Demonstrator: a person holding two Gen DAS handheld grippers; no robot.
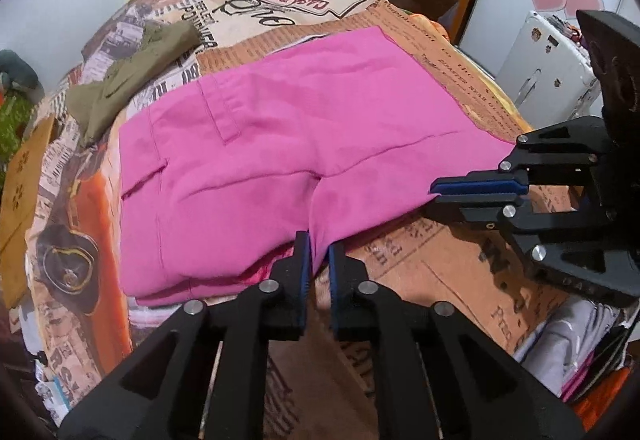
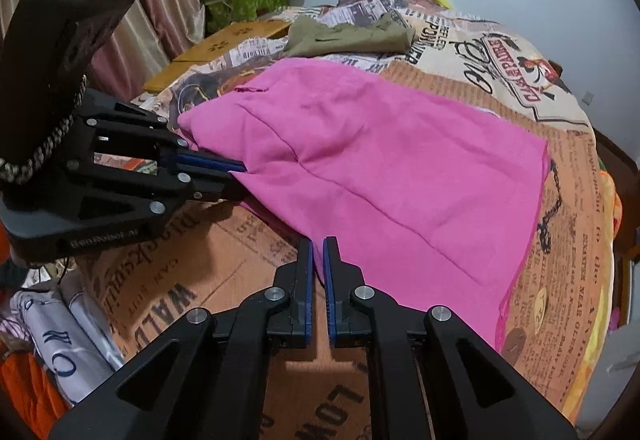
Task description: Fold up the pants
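Left claw (image 1: 319, 242): its blue-padded fingers are nearly pressed together, pinching the near edge of the bright pink cotton pants (image 1: 288, 143) close to the crotch seam. Right claw (image 2: 318, 246): likewise narrowed on the same near edge, further toward the leg end; whether cloth sits fully between its pads is hard to tell from this angle. The pants lie flat, already doubled leg over leg, across the newspaper-print bedspread (image 1: 460, 280) of the bed. Beyond them rests an olive-green crumpled garment (image 1: 132, 75), apart from the pink cloth. Step in hand, as judged: gripping the near edge for a further fold. The next move calls for lifting both claws together and carrying the edge across evenly.
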